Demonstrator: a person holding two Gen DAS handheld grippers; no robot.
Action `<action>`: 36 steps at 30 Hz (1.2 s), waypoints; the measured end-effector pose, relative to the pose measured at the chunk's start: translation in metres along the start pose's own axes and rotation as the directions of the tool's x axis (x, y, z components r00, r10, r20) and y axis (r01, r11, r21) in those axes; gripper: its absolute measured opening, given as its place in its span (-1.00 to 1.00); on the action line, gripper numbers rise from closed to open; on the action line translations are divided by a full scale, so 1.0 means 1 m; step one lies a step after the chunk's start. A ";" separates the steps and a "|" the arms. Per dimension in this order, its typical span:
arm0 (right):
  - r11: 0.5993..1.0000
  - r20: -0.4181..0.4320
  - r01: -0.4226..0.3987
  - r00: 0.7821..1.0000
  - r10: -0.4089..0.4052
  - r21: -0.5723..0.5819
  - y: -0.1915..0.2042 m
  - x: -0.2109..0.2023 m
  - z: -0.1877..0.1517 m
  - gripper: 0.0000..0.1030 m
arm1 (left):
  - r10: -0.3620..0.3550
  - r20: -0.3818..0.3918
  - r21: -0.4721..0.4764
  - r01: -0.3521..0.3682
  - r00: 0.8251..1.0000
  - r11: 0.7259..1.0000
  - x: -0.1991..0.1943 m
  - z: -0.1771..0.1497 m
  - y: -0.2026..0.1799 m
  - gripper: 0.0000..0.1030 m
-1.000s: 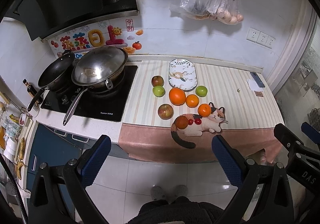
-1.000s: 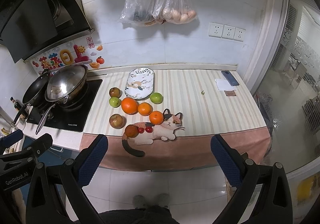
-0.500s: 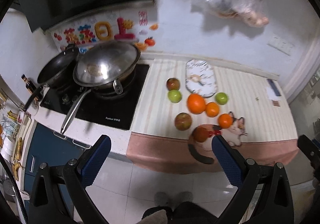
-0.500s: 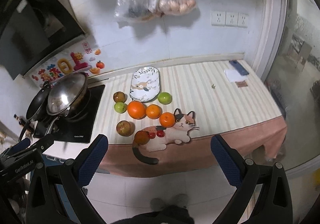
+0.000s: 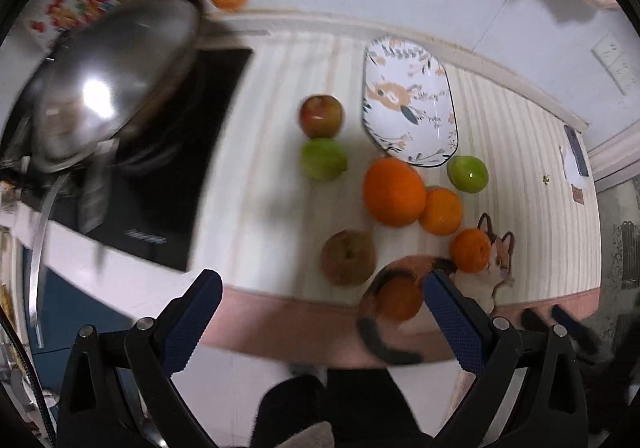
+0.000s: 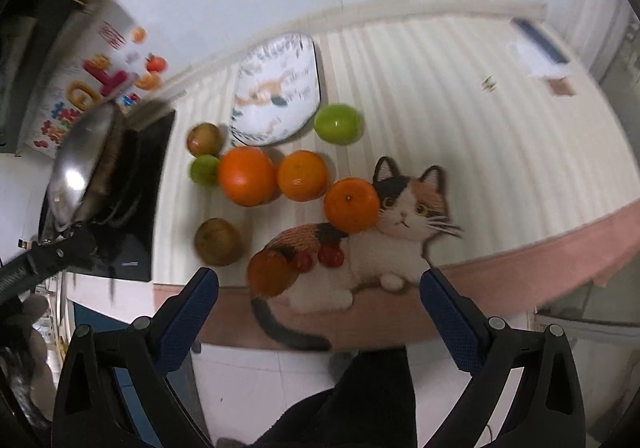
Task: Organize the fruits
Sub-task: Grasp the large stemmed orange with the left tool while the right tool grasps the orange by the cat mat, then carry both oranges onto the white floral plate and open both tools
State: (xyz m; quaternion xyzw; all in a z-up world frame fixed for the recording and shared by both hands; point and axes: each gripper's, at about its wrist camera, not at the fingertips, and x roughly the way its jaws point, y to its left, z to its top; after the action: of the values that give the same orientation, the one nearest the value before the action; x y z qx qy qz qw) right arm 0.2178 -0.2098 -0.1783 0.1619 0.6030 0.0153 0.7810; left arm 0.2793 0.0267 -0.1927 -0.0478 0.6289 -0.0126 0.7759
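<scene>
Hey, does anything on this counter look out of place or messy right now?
Nothing is spilled or damaged. The fruit is simply scattered: the patterned plate sits empty while oranges, apples and green fruit lie loose around it, and some rest on the cat-shaped mat.

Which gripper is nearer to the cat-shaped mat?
Right, probably. The right gripper faces the cat-shaped mat directly; the left gripper is off to its left, facing the brownish apple.

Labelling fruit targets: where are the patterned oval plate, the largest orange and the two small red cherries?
patterned oval plate [image 5: 408,104], left wrist view, printed centre.
largest orange [image 6: 247,176], right wrist view, middle.
two small red cherries [image 6: 331,255], right wrist view, right cherry.
</scene>
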 end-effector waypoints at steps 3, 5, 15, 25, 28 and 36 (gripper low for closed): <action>1.000 -0.084 -0.024 0.996 0.025 0.012 -0.013 0.050 0.023 0.92 | -0.029 -0.094 -0.007 0.029 0.995 1.000 0.042 0.027 -0.017 1.00; 0.999 -0.124 -0.033 0.992 0.035 0.016 -0.019 0.078 0.034 0.88 | -0.062 -0.164 -0.027 0.059 0.985 0.998 0.072 0.043 -0.026 0.99; 0.994 -0.268 -0.099 0.957 0.109 0.051 -0.031 0.151 0.060 0.81 | -0.087 -0.291 -0.106 0.058 0.953 0.993 0.154 0.080 -0.050 0.86; 0.998 -0.329 -0.061 0.943 0.052 -0.017 -0.022 0.175 0.071 0.31 | -0.016 -0.256 -0.031 0.009 0.966 0.999 0.146 0.064 -0.056 0.47; 0.998 -0.343 -0.050 0.939 0.034 -0.038 -0.020 0.176 0.070 0.31 | 0.003 -0.252 0.030 0.005 0.968 1.000 0.140 0.051 -0.053 0.49; 0.999 -0.332 -0.001 0.943 -0.012 -0.039 -0.005 0.184 0.069 0.33 | 0.015 -0.248 0.086 0.007 0.969 0.996 0.145 0.066 -0.053 0.53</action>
State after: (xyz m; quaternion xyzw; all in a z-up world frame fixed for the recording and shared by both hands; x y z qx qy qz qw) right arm 0.3322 -0.1906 -0.3375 0.1402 0.7261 0.0520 0.6711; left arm 0.3761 -0.0338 -0.3157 -0.0110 0.7202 -0.0442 0.6923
